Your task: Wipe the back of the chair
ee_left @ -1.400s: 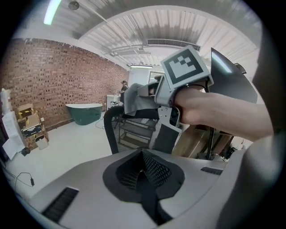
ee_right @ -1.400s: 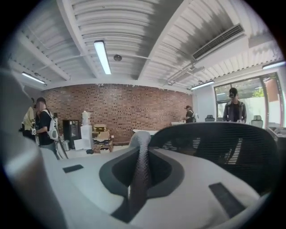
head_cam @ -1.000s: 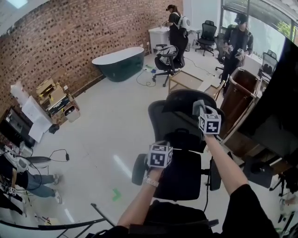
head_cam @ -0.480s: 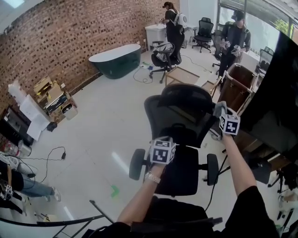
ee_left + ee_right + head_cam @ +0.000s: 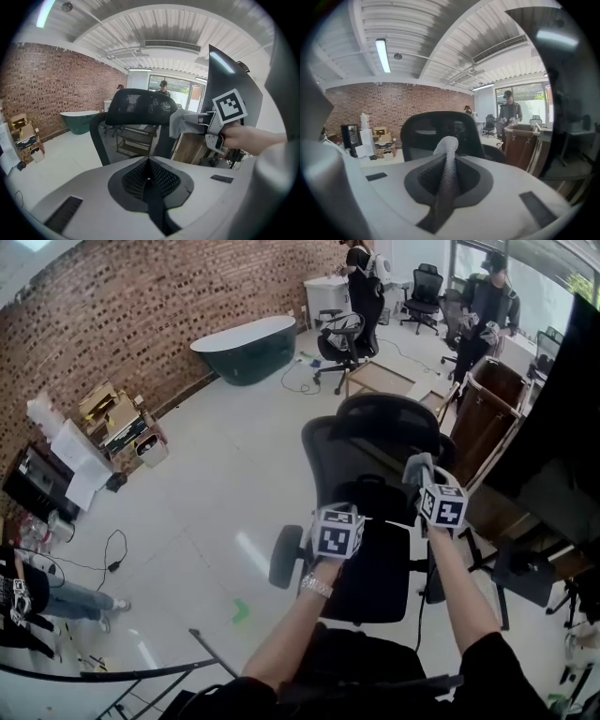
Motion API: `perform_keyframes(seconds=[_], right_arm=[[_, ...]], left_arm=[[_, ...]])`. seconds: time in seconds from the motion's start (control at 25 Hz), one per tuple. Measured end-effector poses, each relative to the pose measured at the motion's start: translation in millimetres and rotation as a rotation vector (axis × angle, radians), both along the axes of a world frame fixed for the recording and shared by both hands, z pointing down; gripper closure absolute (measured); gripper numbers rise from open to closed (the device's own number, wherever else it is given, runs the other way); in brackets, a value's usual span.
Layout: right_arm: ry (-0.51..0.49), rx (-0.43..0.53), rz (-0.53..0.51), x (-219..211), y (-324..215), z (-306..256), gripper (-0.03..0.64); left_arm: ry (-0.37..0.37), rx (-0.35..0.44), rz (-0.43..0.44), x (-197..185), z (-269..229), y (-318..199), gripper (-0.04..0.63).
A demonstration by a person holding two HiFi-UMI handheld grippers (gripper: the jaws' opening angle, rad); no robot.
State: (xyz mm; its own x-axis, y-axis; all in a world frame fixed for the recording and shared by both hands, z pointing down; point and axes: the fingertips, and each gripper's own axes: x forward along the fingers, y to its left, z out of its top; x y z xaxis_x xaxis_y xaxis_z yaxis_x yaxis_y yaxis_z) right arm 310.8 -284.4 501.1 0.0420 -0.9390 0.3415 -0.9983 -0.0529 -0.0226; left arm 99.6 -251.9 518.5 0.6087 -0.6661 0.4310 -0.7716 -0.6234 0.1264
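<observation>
Cloth (image 5: 446, 157), grey and bunched, is pinched in the jaws of the right gripper (image 5: 422, 481) at the right edge of the black mesh chair (image 5: 370, 451) back. The left gripper (image 5: 339, 514), jaws pressed together on nothing, hovers by the lower backrest.

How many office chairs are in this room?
3: the nearest chair straight ahead, a second chair right of the bathtub, a third chair at the far back. More may hide at right.
</observation>
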Motion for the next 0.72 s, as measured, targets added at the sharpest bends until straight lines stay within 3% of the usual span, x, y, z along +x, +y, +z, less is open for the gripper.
perform_keyframes(seconds=[0.2, 0.36, 0.72], right_arm=[[-0.038, -0.048, -0.141, -99.4, 17.7, 24.9, 0.588], [-0.055, -0.103, -0.193, -147.8, 32.0, 36.4, 0.588], [-0.128, -0.176, -0.203, -159.9, 50.4, 53.0, 0.588]], left_arm=[[-0.003, 0.021, -0.027, 0.1, -3.5, 0.9, 0.603], [-0.013, 0.054, -0.079, -7.6, -8.1, -2.3, 0.603], [-0.024, 0.053, -0.095, -7.7, -9.2, 7.0, 0.603]])
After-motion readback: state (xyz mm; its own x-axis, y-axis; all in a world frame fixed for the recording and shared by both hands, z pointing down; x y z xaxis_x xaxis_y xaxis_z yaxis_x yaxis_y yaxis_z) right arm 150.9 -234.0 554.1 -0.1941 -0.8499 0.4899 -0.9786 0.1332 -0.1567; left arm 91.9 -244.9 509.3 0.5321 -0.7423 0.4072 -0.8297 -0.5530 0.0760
